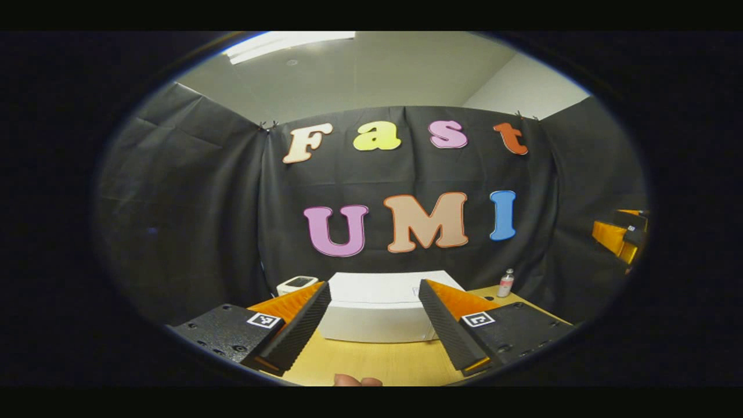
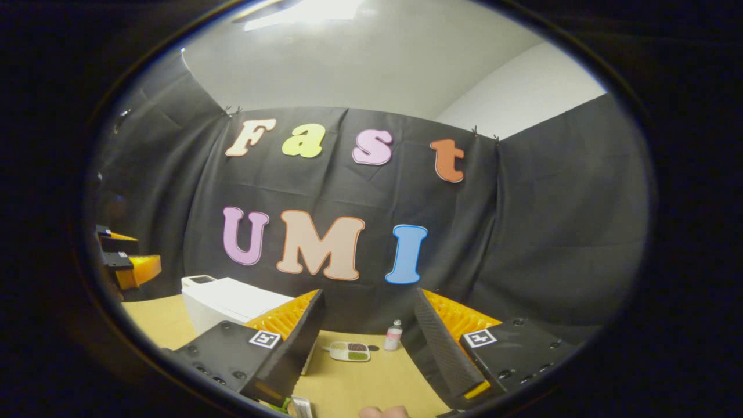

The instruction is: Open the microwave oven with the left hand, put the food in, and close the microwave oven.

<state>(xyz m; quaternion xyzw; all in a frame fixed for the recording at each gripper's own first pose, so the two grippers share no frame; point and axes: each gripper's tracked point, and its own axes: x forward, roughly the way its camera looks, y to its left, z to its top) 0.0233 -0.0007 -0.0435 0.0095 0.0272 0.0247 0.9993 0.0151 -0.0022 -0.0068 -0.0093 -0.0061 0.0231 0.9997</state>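
My left hand-held gripper [image 1: 374, 325] hangs above the bench [image 1: 377, 363] with its fingers spread apart, nothing between them, aimed at the white microwave oven [image 1: 377, 313], whose door is closed. My right hand-held gripper [image 2: 365, 354] is likewise spread and empty; past it the food tray [image 2: 349, 351] lies on the bench beside a small bottle [image 2: 394, 335].

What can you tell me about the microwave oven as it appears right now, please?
The microwave oven is a plain white box that looks like painted metal or plastic, standing upright on the wooden table near the black cloth wall. Its door appears closed. A small white device sits behind its left corner. Nothing grips it; the left gripper hangs open before it.
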